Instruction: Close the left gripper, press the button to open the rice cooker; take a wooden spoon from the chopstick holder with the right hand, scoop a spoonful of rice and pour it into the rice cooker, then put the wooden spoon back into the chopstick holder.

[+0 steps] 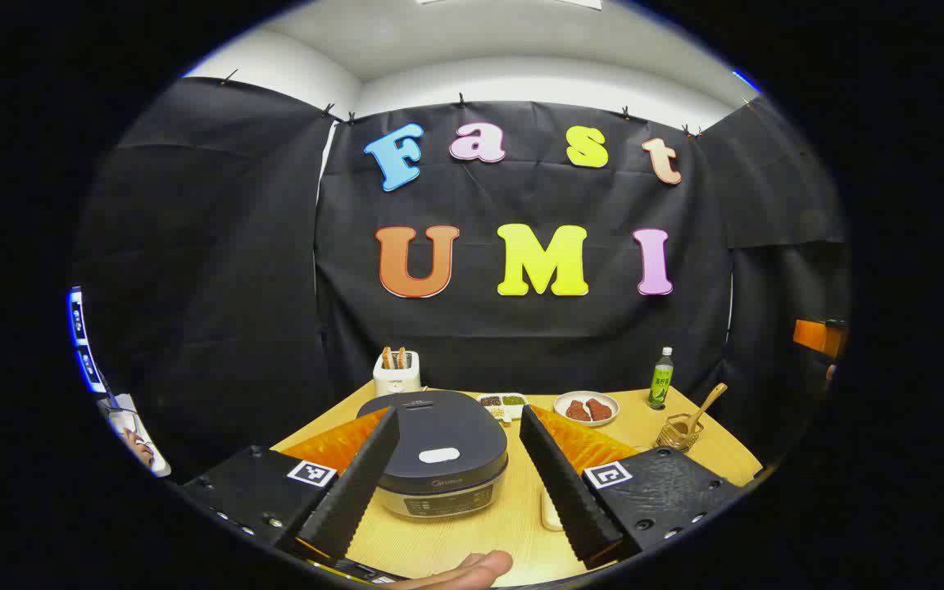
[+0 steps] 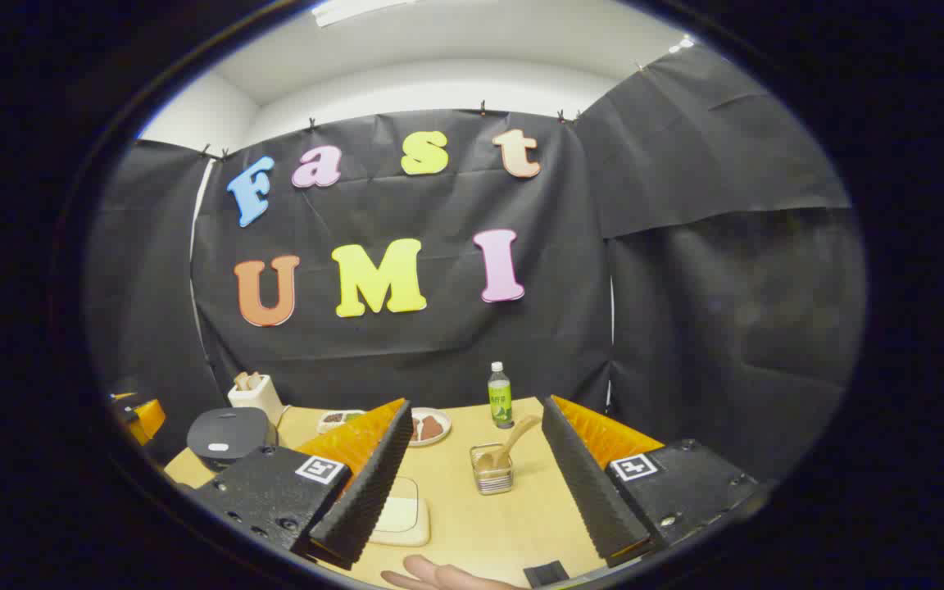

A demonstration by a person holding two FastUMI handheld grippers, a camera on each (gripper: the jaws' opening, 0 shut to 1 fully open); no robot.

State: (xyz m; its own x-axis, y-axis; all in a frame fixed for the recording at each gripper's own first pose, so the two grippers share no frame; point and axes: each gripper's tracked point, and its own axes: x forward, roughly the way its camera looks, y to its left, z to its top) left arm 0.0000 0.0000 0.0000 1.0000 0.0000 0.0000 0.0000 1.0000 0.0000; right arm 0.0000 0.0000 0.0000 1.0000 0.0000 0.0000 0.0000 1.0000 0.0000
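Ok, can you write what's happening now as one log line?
stage: start | rice cooker: lid shut | wooden spoon: in chopstick holder | left gripper: open | right gripper: open

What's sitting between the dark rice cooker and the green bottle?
In the left gripper view, between rice cooker and bottle: a small divided white dish and a white plate of reddish food.

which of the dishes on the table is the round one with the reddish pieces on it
The round white plate, holding two reddish-brown pieces, beside the green bottle. The divided dish to its left is rectangular and holds dark and green bits instead.
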